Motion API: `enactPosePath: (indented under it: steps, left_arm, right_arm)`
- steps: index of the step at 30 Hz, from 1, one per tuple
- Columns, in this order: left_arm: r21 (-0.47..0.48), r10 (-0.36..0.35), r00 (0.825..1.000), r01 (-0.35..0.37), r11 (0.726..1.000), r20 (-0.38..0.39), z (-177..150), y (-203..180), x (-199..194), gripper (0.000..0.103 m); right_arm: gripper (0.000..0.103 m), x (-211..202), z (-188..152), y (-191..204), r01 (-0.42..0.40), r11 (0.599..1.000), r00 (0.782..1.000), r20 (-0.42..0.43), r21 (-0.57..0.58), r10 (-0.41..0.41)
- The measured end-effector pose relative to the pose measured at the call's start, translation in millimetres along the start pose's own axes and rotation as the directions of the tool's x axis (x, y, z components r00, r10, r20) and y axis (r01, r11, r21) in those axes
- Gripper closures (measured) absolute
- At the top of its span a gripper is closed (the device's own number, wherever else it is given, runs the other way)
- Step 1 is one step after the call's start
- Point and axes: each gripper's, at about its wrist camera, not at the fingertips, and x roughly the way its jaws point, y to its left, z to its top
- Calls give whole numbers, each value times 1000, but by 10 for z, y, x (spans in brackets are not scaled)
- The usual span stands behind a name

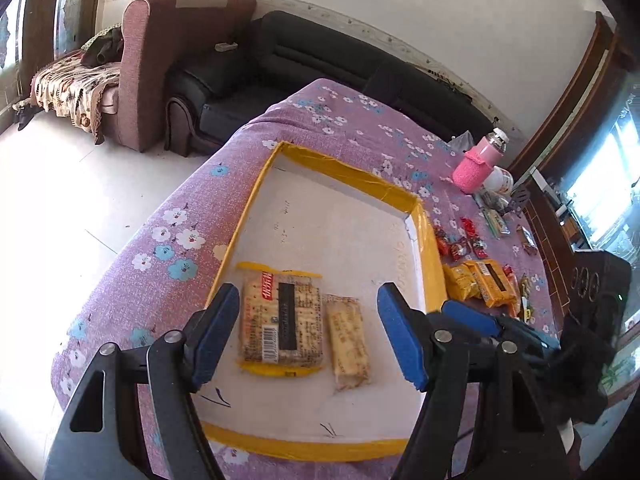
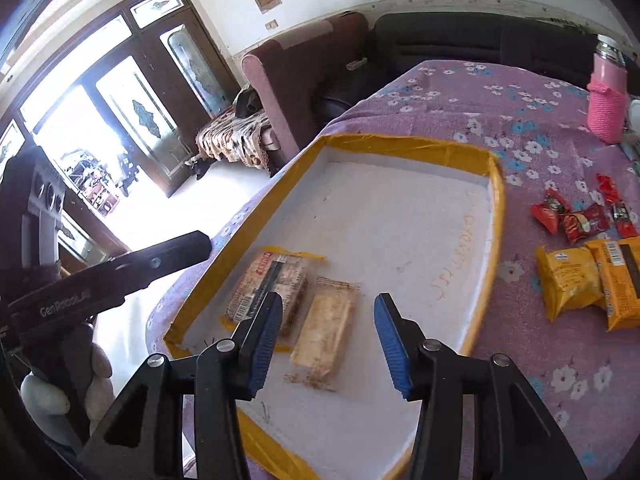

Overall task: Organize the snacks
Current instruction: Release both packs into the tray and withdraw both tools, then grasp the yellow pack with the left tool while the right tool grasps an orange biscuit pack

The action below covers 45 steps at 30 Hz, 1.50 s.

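Note:
A white foam tray with a yellow taped rim (image 1: 352, 172) (image 2: 404, 146) lies on the purple flowered tablecloth. In it lie a large cracker pack (image 1: 280, 318) (image 2: 266, 286) and a smaller pale snack bar (image 1: 349, 338) (image 2: 326, 330) side by side. My left gripper (image 1: 310, 332) is open and empty above both packs. My right gripper (image 2: 328, 340) is open and empty over the snack bar; it also shows in the left wrist view (image 1: 472, 318) beside the tray's right rim. Yellow snack packs (image 1: 480, 282) (image 2: 592, 280) and red candies (image 1: 464, 240) (image 2: 580, 216) lie on the cloth right of the tray.
A pink bottle (image 1: 478, 164) (image 2: 606, 96) and small items stand at the table's far right. A black sofa (image 1: 304, 64) and a mauve armchair (image 1: 152, 68) stand beyond the table. The left tool's arm (image 2: 108, 276) reaches in from the left.

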Motion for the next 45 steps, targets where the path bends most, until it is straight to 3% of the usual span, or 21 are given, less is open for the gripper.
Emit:
enactPosePath:
  steps: [3,5,9,13,17,18,24,28,31,34,37,39,42,45]
  left_arm:
    - [-5,-22,1000,22,1000,20,-141,-82,-97,31]
    - [-26,-43,998,44,999,38,-218,-92,-132,31]
    - [-79,-50,996,56,995,68,-358,-74,-219,31]
    - [-75,16,997,-10,997,72,-516,0,-346,31]
    - [-135,4,996,8,991,85,-625,236,-487,31]
    - [-141,5,996,8,990,91,-637,284,-516,31]
    - [-168,2,993,19,986,122,-659,491,-576,31]
    - [-153,-6,992,25,988,122,-688,468,-539,31]
    - [-121,0,992,16,993,127,-706,390,-542,31]
    - [-88,3,991,9,996,134,-712,285,-563,31]
    - [-63,-8,991,17,998,136,-726,184,-573,31]
    - [-56,-31,991,39,998,132,-740,122,-532,31]
    - [-62,-54,993,61,996,103,-742,26,-394,31]
    - [-52,-89,994,92,994,61,-740,-133,-248,31]
  right_arm:
    - [52,-200,89,-422,86,995,995,42,45,-88]
    - [50,-270,216,-814,187,978,980,45,97,-192]
    - [49,-112,447,-1390,392,914,919,2,108,-395]
    - [53,225,591,-1540,431,900,902,-60,68,-428]
    - [57,474,616,-1586,510,860,854,-127,12,-504]
    - [63,497,586,-1596,520,854,845,-149,13,-513]
    - [69,342,283,-1491,545,837,817,-195,-45,-543]
    - [71,212,-18,-1418,485,873,832,-283,-44,-477]
    - [69,56,-258,-1319,471,880,831,-302,-65,-467]
    - [69,-201,-380,-1274,403,915,873,-295,-9,-388]
    - [68,-616,-409,-1283,288,954,944,-193,82,-269]
    - [64,-908,-405,-1329,245,960,968,-94,134,-234]
    - [53,-1271,-450,-1478,277,943,958,21,183,-286]
    - [50,-1409,-507,-1691,277,931,954,47,237,-295]
